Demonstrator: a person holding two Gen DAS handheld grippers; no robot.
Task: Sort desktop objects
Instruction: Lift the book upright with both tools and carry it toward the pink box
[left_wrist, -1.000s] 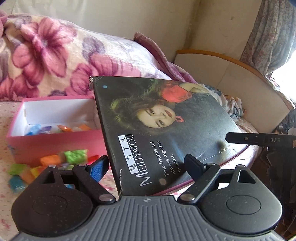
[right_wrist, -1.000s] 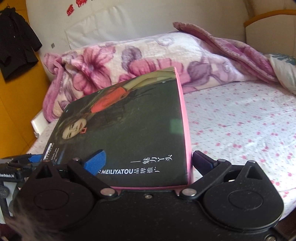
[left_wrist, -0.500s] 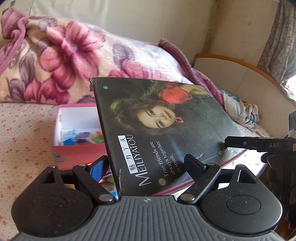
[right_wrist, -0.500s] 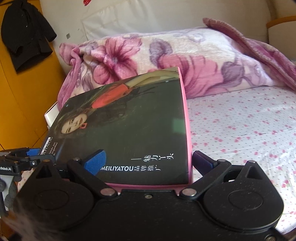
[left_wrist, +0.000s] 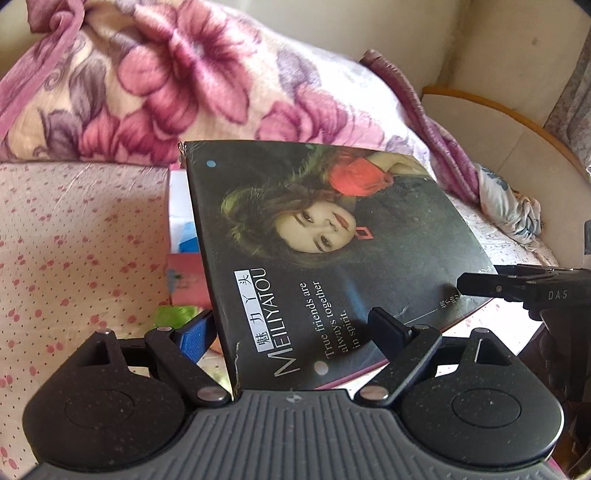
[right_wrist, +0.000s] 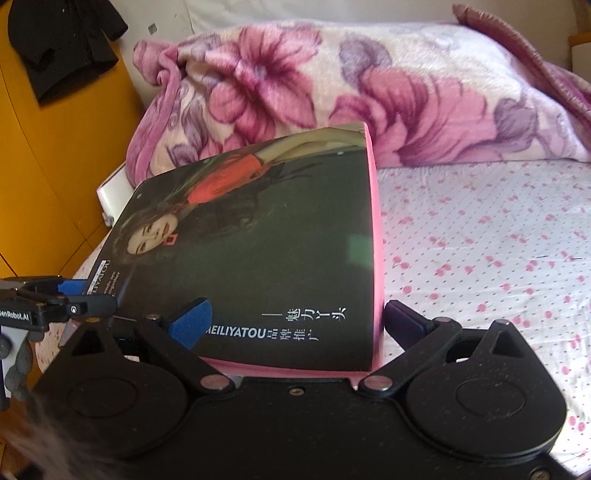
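A flat black box lid with pink side walls and a printed portrait (left_wrist: 332, 258) is held above the bed (right_wrist: 480, 258) by both grippers, one at each end. The left gripper (left_wrist: 291, 332) has its jaws spread wide across one end of the lid; the right gripper (right_wrist: 295, 321) has its jaws likewise clamped on the opposite end. Beneath the lid's left edge, an open pink cardboard box (left_wrist: 184, 273) is partly seen on the cherry-print sheet (left_wrist: 74, 240), before a floral fleece blanket (left_wrist: 184, 81).
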